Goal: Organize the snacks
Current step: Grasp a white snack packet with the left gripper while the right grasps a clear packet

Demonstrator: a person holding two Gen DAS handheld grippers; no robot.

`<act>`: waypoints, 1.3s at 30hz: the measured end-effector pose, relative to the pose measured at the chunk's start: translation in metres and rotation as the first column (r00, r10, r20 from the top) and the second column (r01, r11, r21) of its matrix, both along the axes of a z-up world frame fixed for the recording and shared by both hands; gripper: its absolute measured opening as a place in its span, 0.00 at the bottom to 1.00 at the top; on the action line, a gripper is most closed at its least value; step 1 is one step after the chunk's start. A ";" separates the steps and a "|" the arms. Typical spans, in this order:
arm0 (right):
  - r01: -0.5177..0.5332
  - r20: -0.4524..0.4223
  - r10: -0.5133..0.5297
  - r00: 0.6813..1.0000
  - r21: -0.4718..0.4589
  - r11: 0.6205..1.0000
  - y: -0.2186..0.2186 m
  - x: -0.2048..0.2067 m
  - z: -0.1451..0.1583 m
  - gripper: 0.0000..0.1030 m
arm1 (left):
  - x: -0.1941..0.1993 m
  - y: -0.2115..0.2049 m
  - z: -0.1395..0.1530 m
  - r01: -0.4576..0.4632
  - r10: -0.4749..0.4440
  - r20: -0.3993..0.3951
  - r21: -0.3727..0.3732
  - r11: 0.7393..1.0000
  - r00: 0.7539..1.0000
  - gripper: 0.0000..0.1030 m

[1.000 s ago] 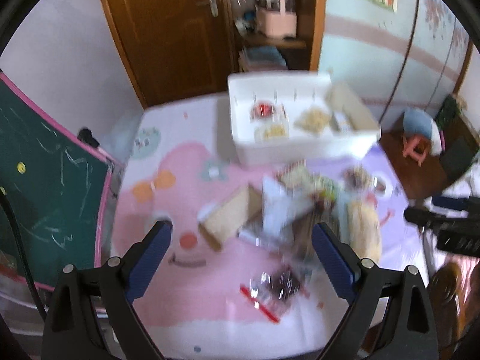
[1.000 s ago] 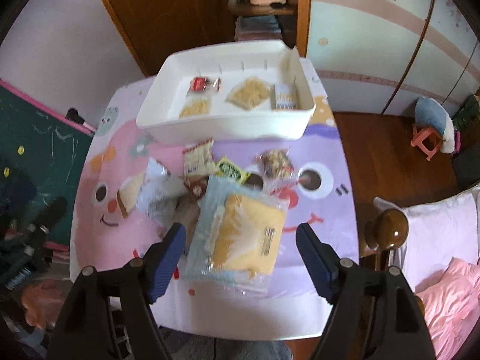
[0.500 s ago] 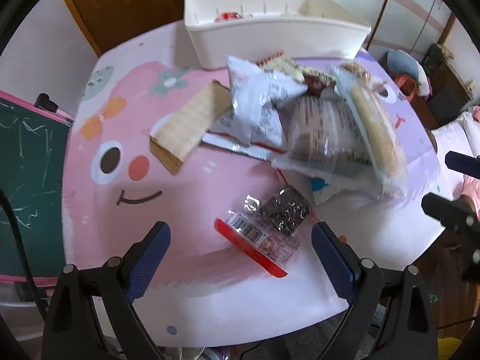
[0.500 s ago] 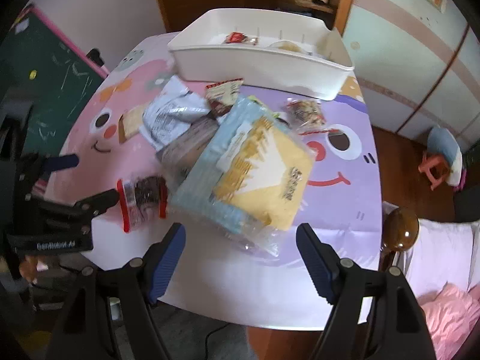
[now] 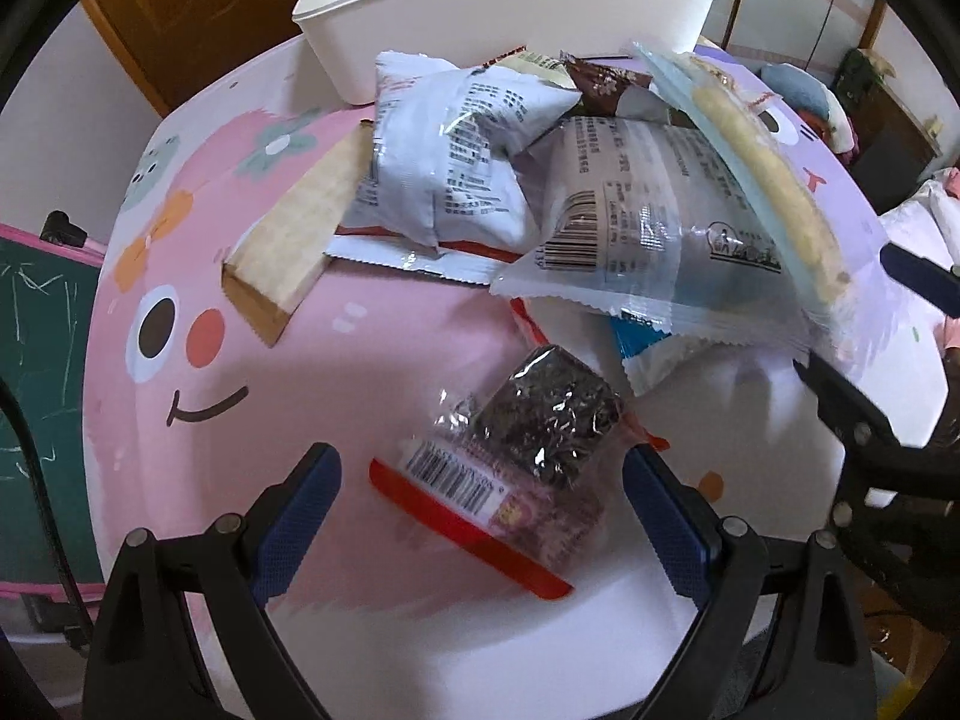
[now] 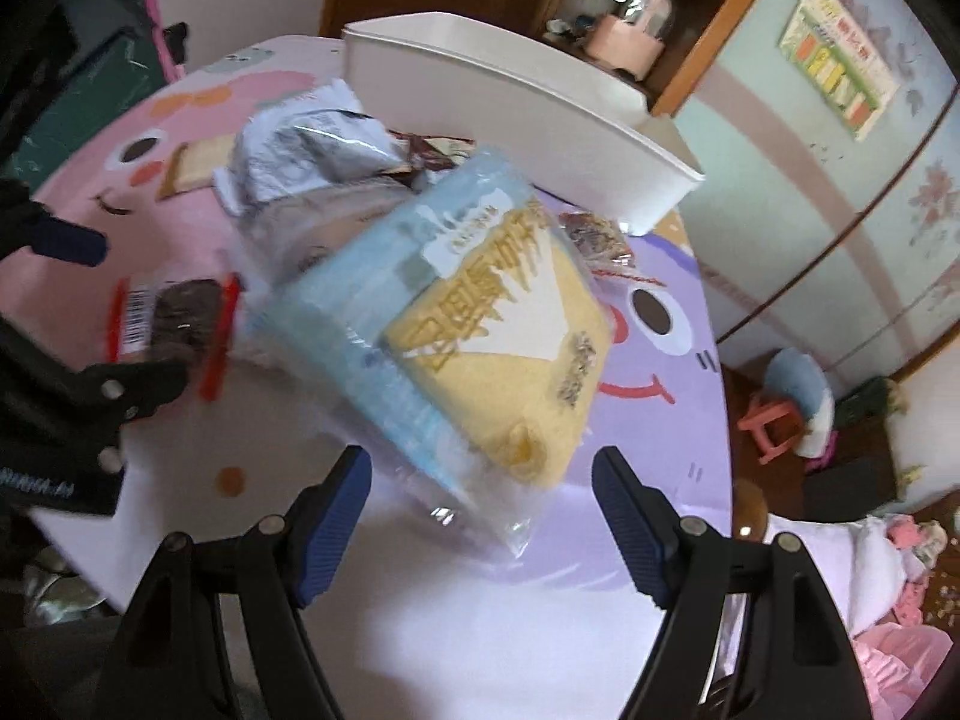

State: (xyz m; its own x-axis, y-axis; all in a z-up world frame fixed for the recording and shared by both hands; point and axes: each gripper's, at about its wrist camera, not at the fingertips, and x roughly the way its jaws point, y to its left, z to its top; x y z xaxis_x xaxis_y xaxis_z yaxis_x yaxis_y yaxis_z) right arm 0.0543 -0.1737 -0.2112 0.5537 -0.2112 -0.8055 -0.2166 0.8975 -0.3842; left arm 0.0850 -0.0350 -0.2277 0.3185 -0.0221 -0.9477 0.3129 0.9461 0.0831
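Note:
A pile of snack bags lies on the cartoon-print table point(image 5: 360, 372) in front of a white bin point(image 5: 510, 12). My left gripper point(image 5: 480, 480) is open and points down. A small clear packet of dark snack with a red edge point(image 5: 552, 420) lies flat between its fingers, untouched. My right gripper point(image 6: 480, 468) is open too. The near end of a big blue-and-yellow bag point(image 6: 480, 324) reaches between its fingers without contact. That bag rests on a grey bag point(image 5: 648, 204) and beside a white bag point(image 5: 456, 138). The white bin point(image 6: 510, 102) stands behind the pile.
A tan cracker packet point(image 5: 294, 234) lies left of the pile. The table's near edge runs just below both grippers. A green chalkboard point(image 5: 36, 330) stands on the left. A pink stool point(image 6: 774, 426) and pink bedding point(image 6: 888, 570) are to the right on the floor side.
Both grippers have sunk toward the table and tilted down. The dark packet now sits between the left fingers, and the blue-and-yellow bag has come close to the right fingers. Jaws unchanged.

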 end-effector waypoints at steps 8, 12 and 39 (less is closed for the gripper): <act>-0.003 0.062 0.006 0.998 -0.050 0.999 0.002 0.013 -0.004 0.36 | 0.005 -0.005 -0.009 -0.009 0.009 0.001 -0.041 0.999 1.000 0.84; 0.006 0.053 -0.006 0.999 0.004 1.000 -0.009 0.012 0.003 0.20 | 0.006 0.001 -0.006 -0.028 0.027 -0.009 -0.094 0.995 1.000 0.72; -0.027 -0.027 0.043 0.999 0.436 0.900 -0.035 0.028 0.149 0.01 | 0.004 0.037 0.079 -0.130 0.133 -0.011 -0.276 0.952 0.991 0.46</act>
State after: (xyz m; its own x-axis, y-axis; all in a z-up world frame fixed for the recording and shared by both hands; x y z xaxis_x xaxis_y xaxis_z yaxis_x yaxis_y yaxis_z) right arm 0.0828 -0.2082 -0.0622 0.5244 0.1834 -0.8315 -0.2566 0.9652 0.0511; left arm 0.0893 0.0017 -0.1491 0.3435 -0.2391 -0.9082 0.1846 0.9654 -0.1843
